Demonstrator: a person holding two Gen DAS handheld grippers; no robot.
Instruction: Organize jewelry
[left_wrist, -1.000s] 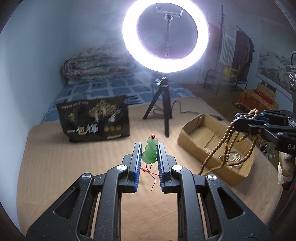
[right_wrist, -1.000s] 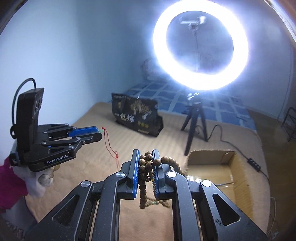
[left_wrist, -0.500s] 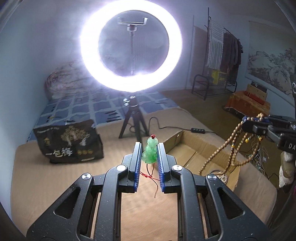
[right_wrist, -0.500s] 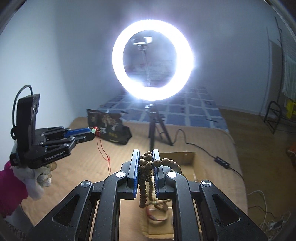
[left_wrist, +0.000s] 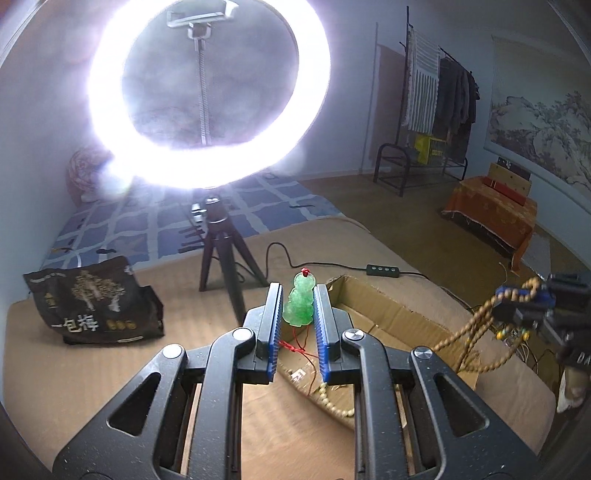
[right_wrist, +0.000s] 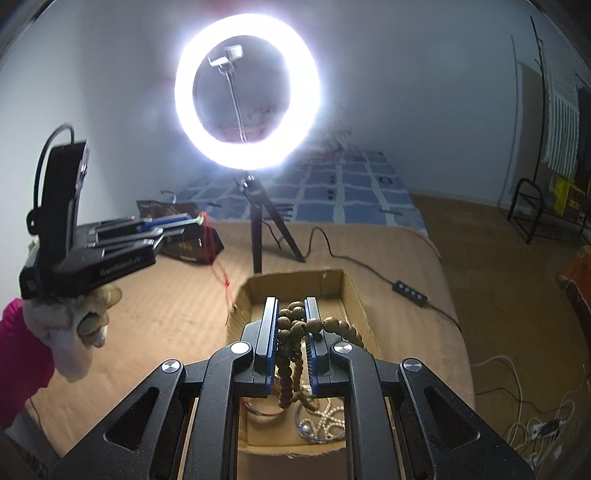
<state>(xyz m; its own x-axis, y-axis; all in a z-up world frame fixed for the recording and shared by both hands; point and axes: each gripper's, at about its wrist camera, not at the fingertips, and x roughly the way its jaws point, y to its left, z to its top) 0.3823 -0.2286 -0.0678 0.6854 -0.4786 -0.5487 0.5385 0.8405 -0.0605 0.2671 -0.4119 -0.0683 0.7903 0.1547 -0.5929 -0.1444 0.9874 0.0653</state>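
Note:
My left gripper (left_wrist: 298, 295) is shut on a green jade pendant (left_wrist: 300, 305) with a red cord hanging below, held in the air near the near-left side of an open cardboard box (left_wrist: 399, 314). My right gripper (right_wrist: 290, 314) is shut on a brown wooden bead necklace (right_wrist: 291, 332) that dangles into the box (right_wrist: 354, 295). The box holds more beads and a pearl-like chain (right_wrist: 321, 424). In the right wrist view the left gripper (right_wrist: 195, 220) is at the left. In the left wrist view the right gripper (left_wrist: 524, 295) is at the right with the beads (left_wrist: 476, 332).
A lit ring light on a black tripod (left_wrist: 218, 236) stands behind the box, its cable and remote (left_wrist: 384, 271) trailing right. A dark printed bag (left_wrist: 92, 306) lies at the left on the tan bed cover. A clothes rack (left_wrist: 428, 110) stands far right.
Both grippers have swung to the right and towards the box, which now lies under their fingertips. Each keeps its hold; the beads now hang into the box.

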